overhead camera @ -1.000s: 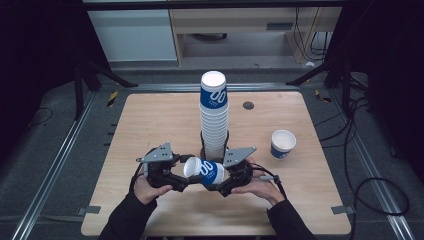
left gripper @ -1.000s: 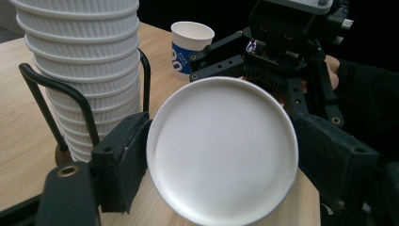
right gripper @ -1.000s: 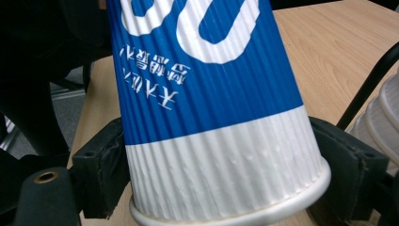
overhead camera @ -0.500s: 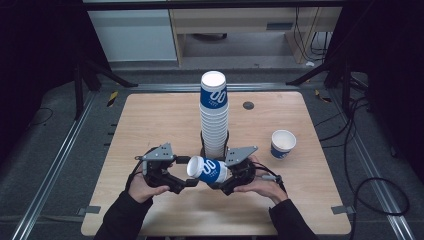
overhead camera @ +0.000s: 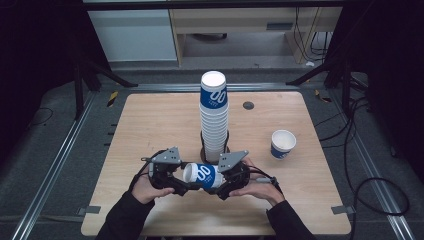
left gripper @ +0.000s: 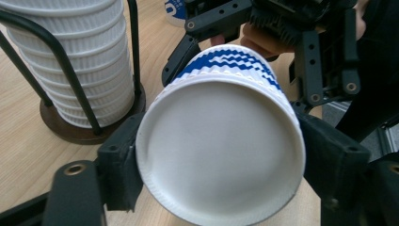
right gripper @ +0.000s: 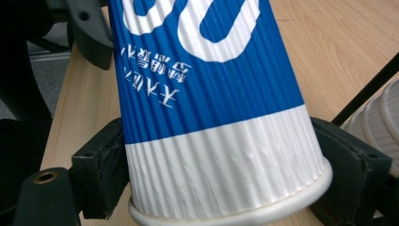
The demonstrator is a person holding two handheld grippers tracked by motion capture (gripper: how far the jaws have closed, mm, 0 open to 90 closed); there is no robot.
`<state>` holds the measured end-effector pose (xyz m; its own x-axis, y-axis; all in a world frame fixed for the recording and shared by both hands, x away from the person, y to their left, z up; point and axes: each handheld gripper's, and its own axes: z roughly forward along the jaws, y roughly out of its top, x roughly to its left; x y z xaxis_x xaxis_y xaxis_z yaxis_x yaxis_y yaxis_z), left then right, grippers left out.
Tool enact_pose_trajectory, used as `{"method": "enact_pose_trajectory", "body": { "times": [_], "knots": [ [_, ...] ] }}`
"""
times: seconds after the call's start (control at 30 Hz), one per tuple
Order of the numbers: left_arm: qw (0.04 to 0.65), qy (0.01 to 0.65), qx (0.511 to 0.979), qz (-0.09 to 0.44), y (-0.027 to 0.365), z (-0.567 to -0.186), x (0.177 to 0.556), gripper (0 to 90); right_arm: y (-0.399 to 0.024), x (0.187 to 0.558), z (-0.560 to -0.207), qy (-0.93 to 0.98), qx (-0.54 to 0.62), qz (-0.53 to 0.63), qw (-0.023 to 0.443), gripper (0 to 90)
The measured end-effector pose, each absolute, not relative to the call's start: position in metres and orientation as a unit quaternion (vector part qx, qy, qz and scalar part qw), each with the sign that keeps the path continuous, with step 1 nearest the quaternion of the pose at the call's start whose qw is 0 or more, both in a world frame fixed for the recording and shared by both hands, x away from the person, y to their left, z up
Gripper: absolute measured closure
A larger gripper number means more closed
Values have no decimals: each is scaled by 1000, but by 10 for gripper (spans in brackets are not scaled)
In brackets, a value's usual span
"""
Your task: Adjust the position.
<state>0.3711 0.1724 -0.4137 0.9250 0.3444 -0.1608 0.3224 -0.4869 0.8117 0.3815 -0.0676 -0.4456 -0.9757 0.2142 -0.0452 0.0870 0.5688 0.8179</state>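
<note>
Wooden tabletop point(overhead camera: 150, 125), dark workshop: a blue-and-white paper cup point(overhead camera: 202, 176) lies sideways between both hands, left gripper point(overhead camera: 175, 181) just closed on its base, right gripper point(overhead camera: 227, 182) clamping the rim end. Squeezing harder could likely crush the cup.

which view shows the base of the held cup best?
Left gripper view: the cup faces the camera base-on, its white bottom disc in full. High view shows the cup small, lying sideways. Right gripper view gives its ribbed wall and rim.
</note>
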Motion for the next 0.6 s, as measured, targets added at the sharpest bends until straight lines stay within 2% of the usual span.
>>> {"method": "enact_pose_trajectory", "body": {
  "times": [0.27, 0.37, 0.6],
  "knots": [
    [472, 188, 861, 15, 173, -412, 370, 259, -67, 382, -446, 881, 88, 459, 65, 123],
    [476, 192, 858, 22, 176, -411, 371, 263, -69, 383, -445, 877, 96, 467, 59, 70],
    [499, 203, 842, 38, 191, -405, 375, 263, -84, 387, -434, 853, 119, 503, 66, 69]
  ]
}}
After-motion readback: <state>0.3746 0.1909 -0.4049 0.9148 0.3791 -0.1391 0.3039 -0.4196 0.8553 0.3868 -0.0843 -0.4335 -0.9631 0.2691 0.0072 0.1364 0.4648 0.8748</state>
